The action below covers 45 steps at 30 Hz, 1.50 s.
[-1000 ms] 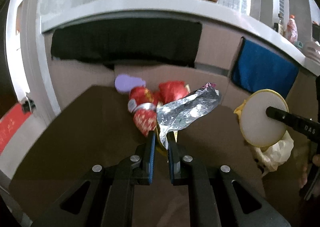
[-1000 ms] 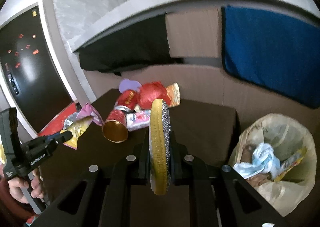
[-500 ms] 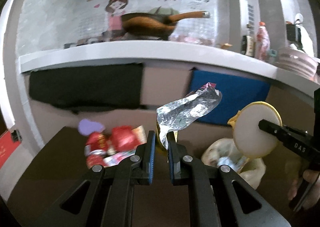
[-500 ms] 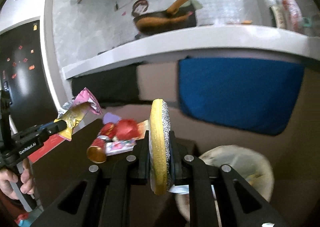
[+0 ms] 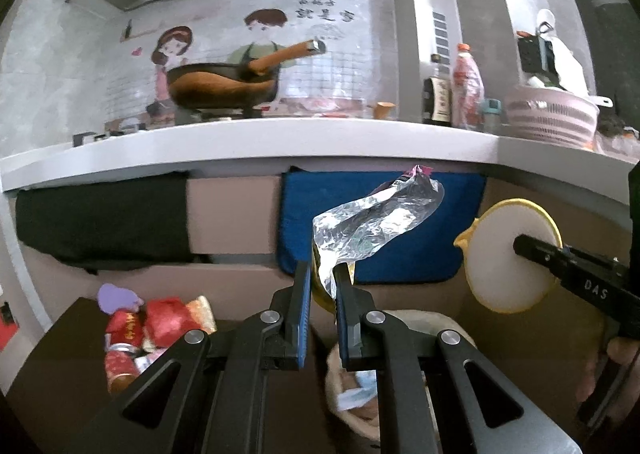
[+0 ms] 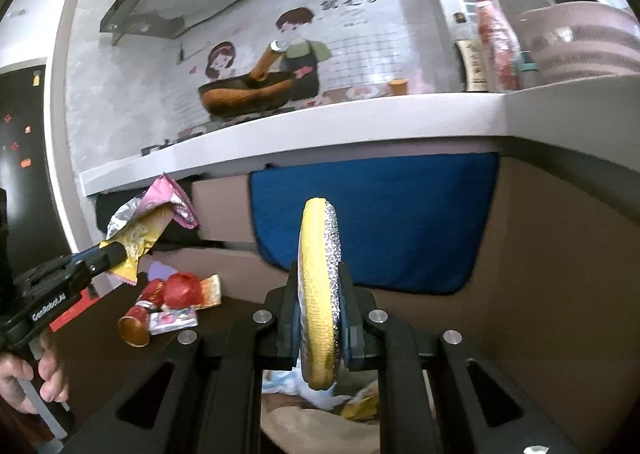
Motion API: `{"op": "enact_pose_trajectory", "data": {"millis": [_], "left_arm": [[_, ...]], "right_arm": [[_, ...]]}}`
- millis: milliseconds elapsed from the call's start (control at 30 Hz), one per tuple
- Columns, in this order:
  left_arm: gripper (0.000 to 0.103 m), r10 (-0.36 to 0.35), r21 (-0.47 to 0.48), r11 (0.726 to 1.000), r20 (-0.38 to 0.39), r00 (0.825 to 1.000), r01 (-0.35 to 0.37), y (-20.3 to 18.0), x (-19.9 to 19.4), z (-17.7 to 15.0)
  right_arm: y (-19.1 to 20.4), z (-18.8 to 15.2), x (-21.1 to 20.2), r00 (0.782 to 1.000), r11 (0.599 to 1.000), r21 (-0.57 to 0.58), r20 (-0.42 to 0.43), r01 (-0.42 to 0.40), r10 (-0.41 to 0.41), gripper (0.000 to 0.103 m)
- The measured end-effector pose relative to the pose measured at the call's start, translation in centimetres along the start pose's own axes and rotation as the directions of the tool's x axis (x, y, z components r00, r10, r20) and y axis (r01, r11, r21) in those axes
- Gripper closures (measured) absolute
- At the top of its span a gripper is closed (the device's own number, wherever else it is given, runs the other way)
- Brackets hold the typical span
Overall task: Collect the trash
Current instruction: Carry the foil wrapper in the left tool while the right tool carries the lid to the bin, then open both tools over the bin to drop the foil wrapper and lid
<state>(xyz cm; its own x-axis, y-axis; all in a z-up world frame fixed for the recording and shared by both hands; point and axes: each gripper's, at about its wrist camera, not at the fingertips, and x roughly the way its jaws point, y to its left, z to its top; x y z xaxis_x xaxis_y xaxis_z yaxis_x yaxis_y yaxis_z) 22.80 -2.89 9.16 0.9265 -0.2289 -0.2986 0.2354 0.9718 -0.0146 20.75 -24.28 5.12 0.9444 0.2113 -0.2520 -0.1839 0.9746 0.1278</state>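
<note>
My left gripper (image 5: 321,277) is shut on a crumpled silver foil wrapper (image 5: 372,225) and holds it in the air; the wrapper also shows in the right wrist view (image 6: 144,225). My right gripper (image 6: 320,278) is shut on a round yellow scouring pad (image 6: 319,286), seen edge-on; it shows flat in the left wrist view (image 5: 512,254). A trash bin lined with a pale bag (image 5: 352,398) lies below both grippers, with trash inside (image 6: 296,382). Red cans and wrappers (image 5: 136,334) lie in a pile on the dark table (image 5: 56,394).
A white counter (image 5: 280,141) runs across above, with a pan, bottles and a pink basket on it. A blue cloth (image 5: 440,254) and a black cloth (image 5: 100,221) hang beneath it. A red can with a gold end (image 6: 136,322) lies on the table.
Both grippers have risen and tilted upward with their loads. The trash pile has dropped to the lower left and the bin now lies right under the fingers.
</note>
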Motion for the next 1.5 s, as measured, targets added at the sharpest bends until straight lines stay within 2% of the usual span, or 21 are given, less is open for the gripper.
{"op": "enact_pose_trajectory", "data": {"millis": [467,700,900,1100,1267,1433,1500], "left_arm": [[0.091,-0.045,0.0,0.999,-0.111,0.993,0.045,-2.1,4.7,-3.5],[0.091,-0.077,-0.032,0.997,-0.211,0.974,0.072,-2.4,8.5,-6.3],[0.091,-0.115,-0.063,0.993,-0.306,0.945,0.101,-2.7,12.1,-9.0],[0.091,-0.159,-0.13,0.985,-0.415,0.896,0.115,-2.2,15.7,-11.6],[0.091,-0.218,-0.143,0.975,-0.449,0.866,0.171,-2.9,17.3,-12.9],[0.091,-0.231,-0.161,0.972,-0.51,0.829,0.171,-3.5,19.5,-14.5],[0.091,-0.244,-0.174,0.968,-0.517,0.82,0.178,-3.6,20.1,-14.8]], "right_arm": [[-2.1,-2.8,2.0,0.998,0.999,0.009,-0.042,0.036,-0.036,0.089],[-3.8,-4.7,4.7,0.994,0.998,0.056,-0.107,0.017,-0.011,0.089],[-5.0,-7.1,7.3,0.984,0.996,0.083,-0.179,0.023,-0.008,0.089],[-6.2,-9.1,9.6,0.972,0.991,0.135,-0.235,0.018,0.015,0.089],[-6.9,-10.1,11.3,0.963,0.988,0.154,-0.269,0.028,0.014,0.089],[-7.3,-10.8,12.5,0.956,0.986,0.165,-0.293,0.03,0.02,0.089],[-7.2,-11.2,12.8,0.95,0.988,0.15,-0.311,0.037,0.011,0.089]]}}
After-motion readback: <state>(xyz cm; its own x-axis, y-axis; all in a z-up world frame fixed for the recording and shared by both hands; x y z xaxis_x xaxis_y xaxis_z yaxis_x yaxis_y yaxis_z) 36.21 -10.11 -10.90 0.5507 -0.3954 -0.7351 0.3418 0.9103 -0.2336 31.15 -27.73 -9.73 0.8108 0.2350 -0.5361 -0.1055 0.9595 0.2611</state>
